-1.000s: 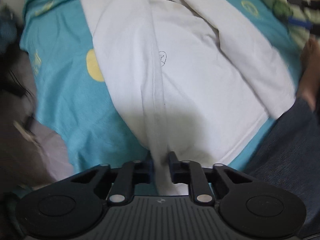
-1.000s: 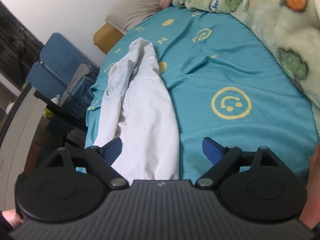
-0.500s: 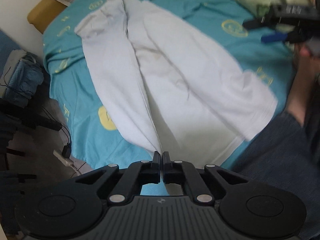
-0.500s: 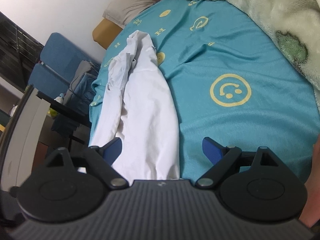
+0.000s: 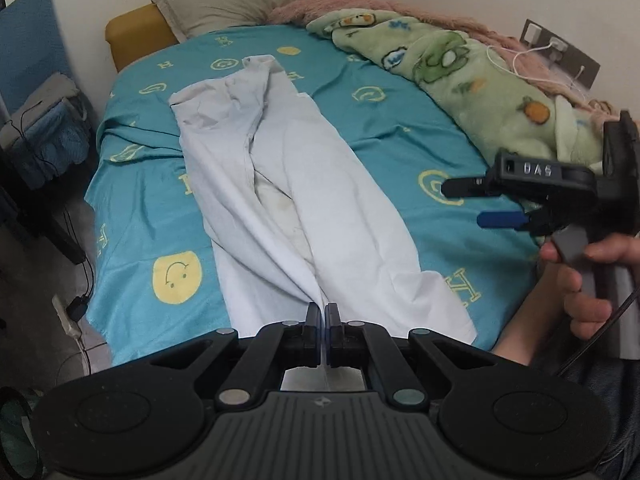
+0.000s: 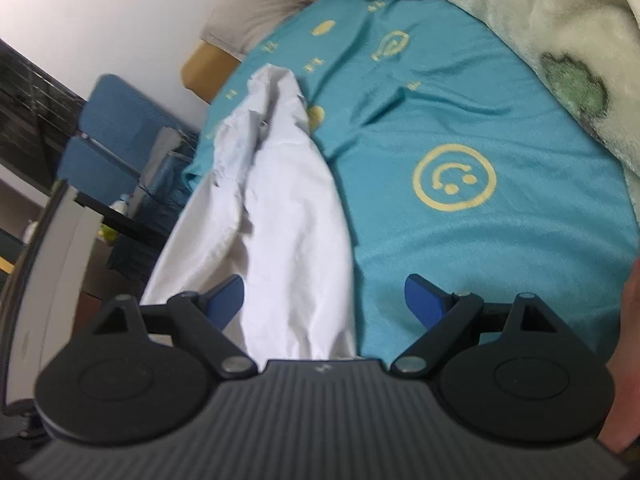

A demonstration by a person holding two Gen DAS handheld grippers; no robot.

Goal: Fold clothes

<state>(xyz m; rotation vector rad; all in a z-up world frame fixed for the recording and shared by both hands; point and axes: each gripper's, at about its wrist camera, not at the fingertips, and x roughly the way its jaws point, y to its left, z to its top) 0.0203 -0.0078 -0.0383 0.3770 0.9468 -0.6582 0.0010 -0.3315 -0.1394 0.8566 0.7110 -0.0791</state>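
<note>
Your left gripper [image 5: 323, 316] just pinched near hem of white garment [image 5: 304, 200] and lifted; right gripper [image 6: 324, 296] stays wide open, empty. Fold beginning.

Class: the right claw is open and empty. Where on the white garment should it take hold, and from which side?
Probably the free near corner of the white garment, from the right claw's own side: the hem lies flat there, while the left claw already pinches the near edge.
</note>
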